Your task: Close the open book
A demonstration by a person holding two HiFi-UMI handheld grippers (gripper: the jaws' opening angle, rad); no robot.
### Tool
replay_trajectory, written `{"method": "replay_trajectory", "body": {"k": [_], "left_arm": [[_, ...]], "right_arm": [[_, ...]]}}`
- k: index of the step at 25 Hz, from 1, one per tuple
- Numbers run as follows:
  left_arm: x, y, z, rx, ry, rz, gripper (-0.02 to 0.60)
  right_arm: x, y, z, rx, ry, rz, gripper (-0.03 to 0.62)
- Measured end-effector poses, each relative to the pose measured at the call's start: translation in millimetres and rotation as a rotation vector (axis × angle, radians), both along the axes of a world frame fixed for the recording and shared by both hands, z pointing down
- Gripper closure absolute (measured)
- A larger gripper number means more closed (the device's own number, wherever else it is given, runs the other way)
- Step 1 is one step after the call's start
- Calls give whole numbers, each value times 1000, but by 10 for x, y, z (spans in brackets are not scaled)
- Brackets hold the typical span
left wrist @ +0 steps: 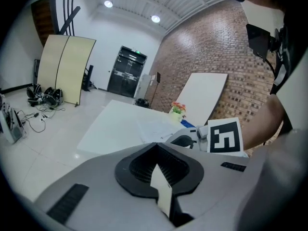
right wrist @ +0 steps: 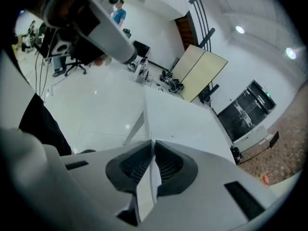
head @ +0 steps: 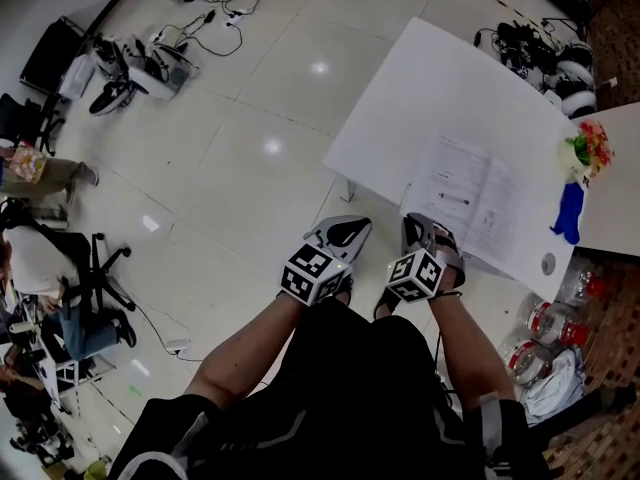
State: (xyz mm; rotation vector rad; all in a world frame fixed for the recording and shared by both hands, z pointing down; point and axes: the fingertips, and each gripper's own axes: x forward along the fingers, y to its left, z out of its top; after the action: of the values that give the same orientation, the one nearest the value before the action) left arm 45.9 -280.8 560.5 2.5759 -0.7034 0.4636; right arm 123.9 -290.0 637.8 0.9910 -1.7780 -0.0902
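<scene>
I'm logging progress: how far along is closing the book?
Nothing looks done: the book lies open, pages flat, on the white table. In hand: the right tongs sit by its near edge, empty; the left tongs hang short of the table. Remaining: lift one side and fold it shut.

In the head view the right gripper covers the near left corner of the open book, whose print is too small to read. The right gripper view shows only a thin slit between the jaws, too narrow to tell whether a page sits in it, and the book lies out of sight below them. The seated people at the head view's left are cut off by the picture's edge.
</scene>
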Motion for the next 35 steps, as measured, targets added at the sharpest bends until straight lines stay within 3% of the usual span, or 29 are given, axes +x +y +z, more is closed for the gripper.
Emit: {"method": "replay_trajectory", "body": {"k": [8,12,15,20,25,31,35], "left_arm": [[484,-10,-329,45,81,103,586],[781,32,-404,37,91,152,586],[1015,94,-488,33,94,192,586],[1439,215,-537,51,89,278,586],[1758,345,-532,50,78,339,586],[1952,404,-498,50,43,371,586],[1997,393,-482,55,26,375,586]], "right_arm": [[474,127,-848,137,-381,276,569],[897,305,-1108,225,-620,467,569],[1243,489,-1249,307,-742,597,569],[1819,817,-1293,400,-835,773,569],[2440,1085,-1048,415,-945,964,569],[2999,1358,-492,348,-1025,1167,569],[3134,1515,-64,272,-1045,1254,568]]}}
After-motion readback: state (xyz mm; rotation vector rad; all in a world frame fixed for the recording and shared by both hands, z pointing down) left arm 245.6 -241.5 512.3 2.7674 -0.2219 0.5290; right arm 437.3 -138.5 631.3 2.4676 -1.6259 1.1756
